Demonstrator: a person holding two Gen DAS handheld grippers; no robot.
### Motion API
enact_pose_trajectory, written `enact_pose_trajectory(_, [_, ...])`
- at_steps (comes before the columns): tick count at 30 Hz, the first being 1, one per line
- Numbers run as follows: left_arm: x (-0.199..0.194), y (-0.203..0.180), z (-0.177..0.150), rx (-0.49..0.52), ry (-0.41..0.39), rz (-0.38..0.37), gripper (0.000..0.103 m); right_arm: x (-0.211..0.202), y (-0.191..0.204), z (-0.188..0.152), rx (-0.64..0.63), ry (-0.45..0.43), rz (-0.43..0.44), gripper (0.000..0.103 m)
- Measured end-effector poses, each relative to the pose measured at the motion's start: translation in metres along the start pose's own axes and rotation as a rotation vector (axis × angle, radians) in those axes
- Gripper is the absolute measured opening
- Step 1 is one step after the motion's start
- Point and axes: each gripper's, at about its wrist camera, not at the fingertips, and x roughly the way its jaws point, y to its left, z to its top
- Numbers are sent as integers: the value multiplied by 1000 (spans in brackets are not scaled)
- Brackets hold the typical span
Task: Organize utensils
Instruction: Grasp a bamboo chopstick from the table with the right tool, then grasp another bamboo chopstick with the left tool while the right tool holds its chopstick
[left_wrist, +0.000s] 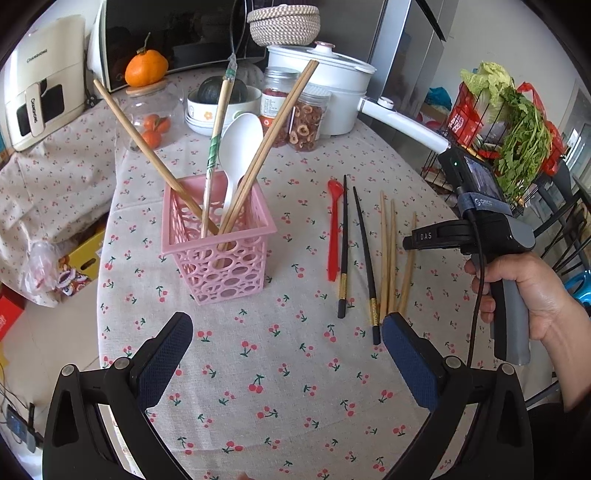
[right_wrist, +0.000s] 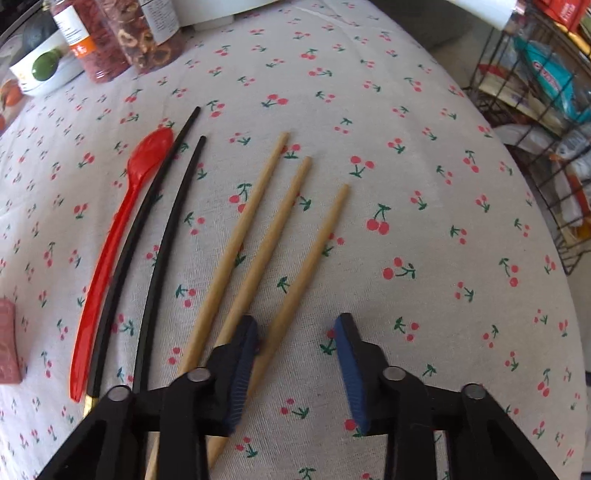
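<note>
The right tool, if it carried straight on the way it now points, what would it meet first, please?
Probably the rightmost wooden chopstick, which runs between the right tool's fingers, close to its left pad. Just beneath is the cherry-print tablecloth. Depth is hard to judge, so contact may be very near.

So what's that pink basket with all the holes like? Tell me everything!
The pink basket looks like plastic, square and open on top, its walls cut through with round holes. It stands upright on the cherry tablecloth, left of the loose utensils. Sticking out of it are wooden chopsticks, a white spoon and a wrapped pair of chopsticks, all leaning on its rim. No gripper touches it.
</note>
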Motion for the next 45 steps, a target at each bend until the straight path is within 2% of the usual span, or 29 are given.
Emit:
enact_pose_trajectory(1, [-2,-3,-1,8,-7,-4,103,-1,-8,0,23,7,23,12])
enact_pose_trajectory(3, [-8,-9,-1,23,-20,-18,103,-1,-31,1,102,30,85,6])
enact_pose_trajectory(7, [-8,-27,0,51,-12,-52,103,-15,-66,-4,188,5,164,5])
enact_pose_trajectory(13, [23,-81,10,182,96,-54,103,-45,-105,-20,217,-46,242,5])
enact_pose_trajectory(17, [54,-109,30,177,154,-64,103,-61,-118,-28,205,-65,277,6])
enact_pose_trajectory(20, [84,-120,52,133,206,-99,90,-68,-123,-31,182,-78,289,6])
enact_pose_trajectory(22, [105,-125,66,95,241,-138,71,-68,-127,-31,181,-74,310,6])
enact_pose_trajectory(23, [115,-126,73,78,257,-148,66,-66,-130,-31,182,-73,313,6])
enact_pose_trajectory(25, [134,-130,83,63,280,-153,47,-64,-133,-31,183,-70,317,6])
enact_pose_trajectory(28, [157,-142,93,70,306,-137,32,-62,-139,-30,191,-66,337,6])
enact_pose_trajectory(31, [176,-152,98,84,327,-124,22,-62,-145,-30,198,-69,351,6])
enact_pose_trajectory(40, [208,-163,102,127,375,-13,17,-59,-155,-33,212,-60,366,6])
enact_pose_trajectory(42, [207,-164,101,146,362,2,16,-59,-154,-33,211,-58,364,6])
enact_pose_trajectory(45, [205,-165,97,167,358,18,7,-60,-152,-33,208,-60,362,6])
